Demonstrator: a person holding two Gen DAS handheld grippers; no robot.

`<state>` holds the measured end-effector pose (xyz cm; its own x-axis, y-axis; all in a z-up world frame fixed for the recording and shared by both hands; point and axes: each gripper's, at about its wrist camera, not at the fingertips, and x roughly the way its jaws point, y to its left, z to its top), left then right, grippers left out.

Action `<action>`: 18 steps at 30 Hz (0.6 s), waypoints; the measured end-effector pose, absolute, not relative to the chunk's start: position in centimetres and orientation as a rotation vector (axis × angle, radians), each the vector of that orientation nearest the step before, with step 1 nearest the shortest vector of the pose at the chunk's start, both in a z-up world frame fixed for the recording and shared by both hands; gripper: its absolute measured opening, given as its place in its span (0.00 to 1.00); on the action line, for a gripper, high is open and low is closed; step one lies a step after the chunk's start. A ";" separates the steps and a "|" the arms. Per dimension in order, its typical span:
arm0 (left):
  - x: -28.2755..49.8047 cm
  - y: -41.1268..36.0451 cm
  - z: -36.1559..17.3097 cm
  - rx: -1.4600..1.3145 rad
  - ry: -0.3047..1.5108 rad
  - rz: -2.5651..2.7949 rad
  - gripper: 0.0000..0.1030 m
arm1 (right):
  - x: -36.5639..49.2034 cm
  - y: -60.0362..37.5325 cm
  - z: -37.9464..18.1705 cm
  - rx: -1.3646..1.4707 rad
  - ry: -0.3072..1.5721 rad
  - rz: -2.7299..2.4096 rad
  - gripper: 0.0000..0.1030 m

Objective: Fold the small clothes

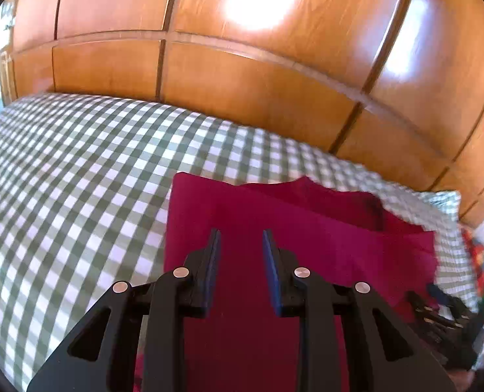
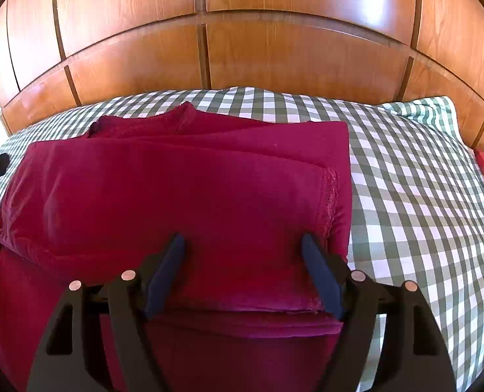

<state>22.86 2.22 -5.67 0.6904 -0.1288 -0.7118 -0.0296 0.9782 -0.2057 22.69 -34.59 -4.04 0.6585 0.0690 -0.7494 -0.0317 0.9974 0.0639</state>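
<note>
On checked cotton bedding (image 2: pixel 405 179), soft crimson garment (image 2: pixel 183 189) folded rectangular — right claw (image 2: pixel 243 240) spread, left claw (image 1: pixel 242 235) gapped, empty.

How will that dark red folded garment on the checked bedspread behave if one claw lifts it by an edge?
The dark red garment looks like soft knit lying in loose layers, so it would probably droop and unfold. It seems light for its size. On the checked bedspread, a push would likely bunch it up, not slide it whole.

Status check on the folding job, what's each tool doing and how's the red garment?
Left tool open, empty. Right tool open wide over red garment, folded on checked bed cover. Nothing in the way.
</note>
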 end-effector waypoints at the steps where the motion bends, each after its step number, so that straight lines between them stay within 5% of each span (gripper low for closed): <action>1: 23.7 2.0 -6.6 -0.183 0.843 -0.025 0.24 | 22.7 -34.6 -4.1 0.050 0.847 0.060 0.73; 5: 24.3 1.2 -10.4 -0.097 0.854 0.036 0.25 | 22.8 -34.6 -4.3 0.058 0.840 0.066 0.74; 18: 19.0 2.1 -5.4 -0.224 0.822 0.004 0.25 | 22.9 -34.9 -4.4 0.072 0.837 0.076 0.76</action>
<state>18.97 2.12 -5.39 0.6821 -0.0829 -0.7265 -0.0903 0.9764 -0.1963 22.88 -34.90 -4.38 0.6672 0.0958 -0.7387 -0.0388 0.9948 0.0939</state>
